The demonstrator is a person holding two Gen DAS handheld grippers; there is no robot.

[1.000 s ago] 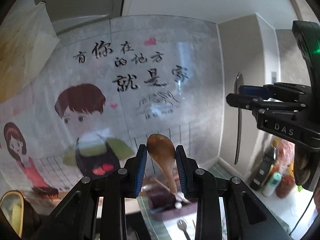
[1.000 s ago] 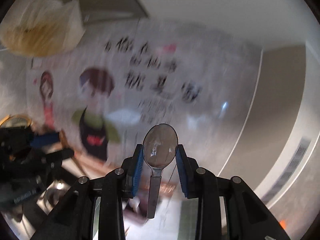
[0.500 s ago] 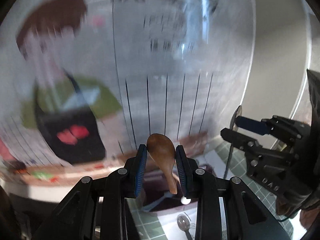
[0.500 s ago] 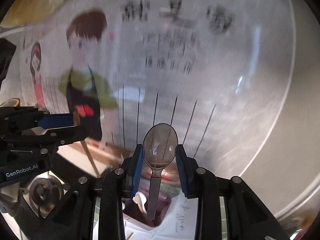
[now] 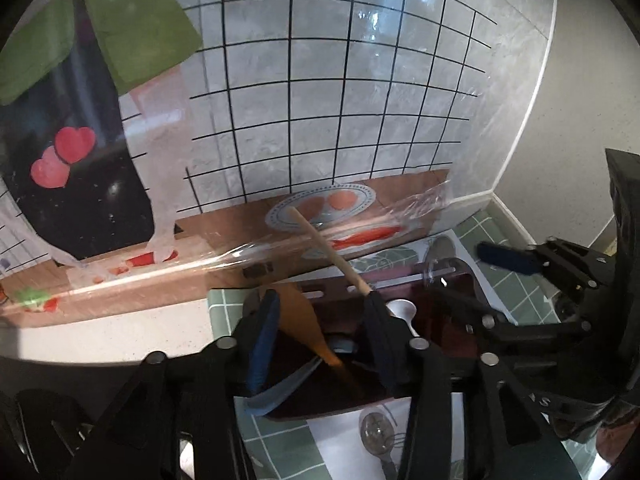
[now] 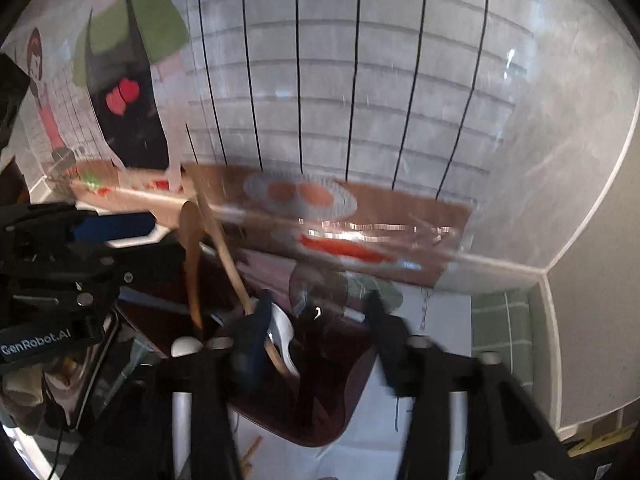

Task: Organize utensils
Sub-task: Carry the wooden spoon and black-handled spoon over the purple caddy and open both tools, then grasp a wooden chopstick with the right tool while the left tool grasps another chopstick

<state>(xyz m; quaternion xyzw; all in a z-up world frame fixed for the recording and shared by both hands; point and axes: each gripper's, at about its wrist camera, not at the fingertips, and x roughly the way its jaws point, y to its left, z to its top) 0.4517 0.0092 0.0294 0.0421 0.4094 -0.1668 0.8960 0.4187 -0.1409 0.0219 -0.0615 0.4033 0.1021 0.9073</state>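
A dark red utensil holder (image 5: 460,292) stands on the counter against the wall; it also shows in the right wrist view (image 6: 344,412). My left gripper (image 5: 320,344) is open over it, and the brown wooden spoon (image 5: 304,320) stands loose between the fingers, handle down in the holder. My right gripper (image 6: 316,344) is open over the same holder, and the metal spoon (image 6: 316,284) sits between the fingers, blurred. A wooden stick (image 5: 328,248) and a white spoon (image 5: 400,308) stand in the holder.
The wall with a cartoon sticker (image 5: 340,120) is close behind the holder. A metal spoon (image 5: 376,436) lies on the white paper in front. The green checked mat (image 5: 516,288) lies under the holder. The right gripper (image 5: 560,320) is close on the left gripper's right.
Both grippers have tilted down from the wall to the holder. Both sets of fingers have spread apart, letting go of the wooden spoon and the metal spoon.
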